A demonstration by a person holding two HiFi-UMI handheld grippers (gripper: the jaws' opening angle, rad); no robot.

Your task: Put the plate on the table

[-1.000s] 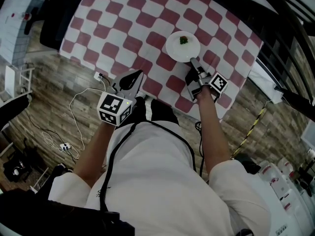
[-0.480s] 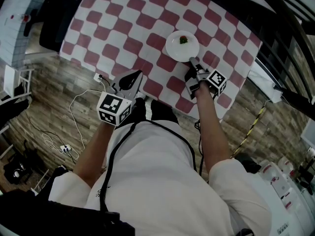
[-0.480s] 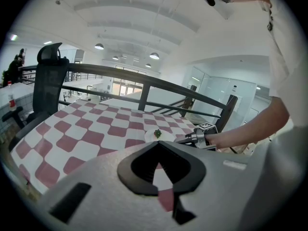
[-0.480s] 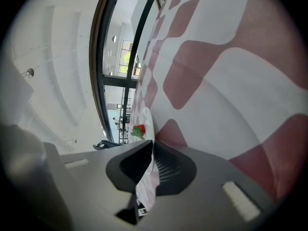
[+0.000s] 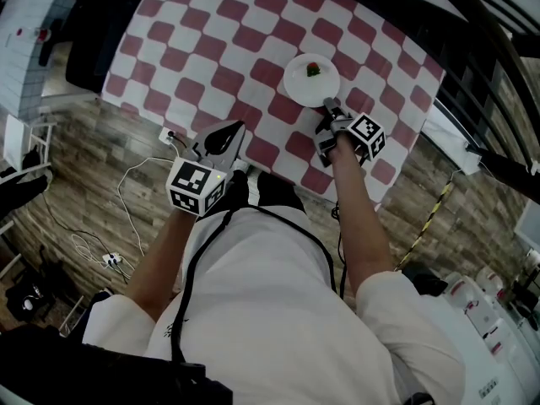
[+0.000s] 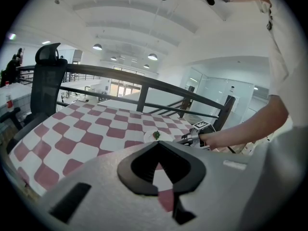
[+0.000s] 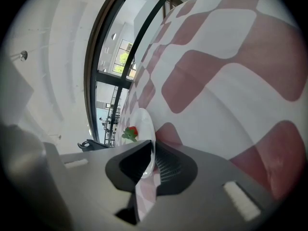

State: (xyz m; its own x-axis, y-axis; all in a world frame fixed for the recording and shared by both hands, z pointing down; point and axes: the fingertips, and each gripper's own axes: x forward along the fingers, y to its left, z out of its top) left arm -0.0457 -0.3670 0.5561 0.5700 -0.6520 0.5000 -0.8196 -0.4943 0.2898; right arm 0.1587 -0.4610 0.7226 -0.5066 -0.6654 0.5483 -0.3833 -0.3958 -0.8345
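A white plate [image 5: 311,80] with a small red and green garnish [image 7: 130,133] lies on the red-and-white checked table [image 5: 219,40]. My right gripper [image 5: 327,105] is at the plate's near rim. Its jaws are opening, with the rim [image 7: 143,124] still in the narrow gap between them. In the left gripper view the plate [image 6: 155,136] sits mid-table, with the right gripper [image 6: 190,138] beside it. My left gripper [image 5: 226,133] hovers at the table's near edge, shut and holding nothing.
A white cable and power strip [image 5: 126,184] trail over the wooden floor at left. A black office chair [image 6: 45,81] stands at the table's left side. A dark railing [image 6: 144,88] runs behind the table.
My right hand has shifted slightly left and toward the table. The plate stays at nearly the same spot on the cloth. My left gripper has not moved.
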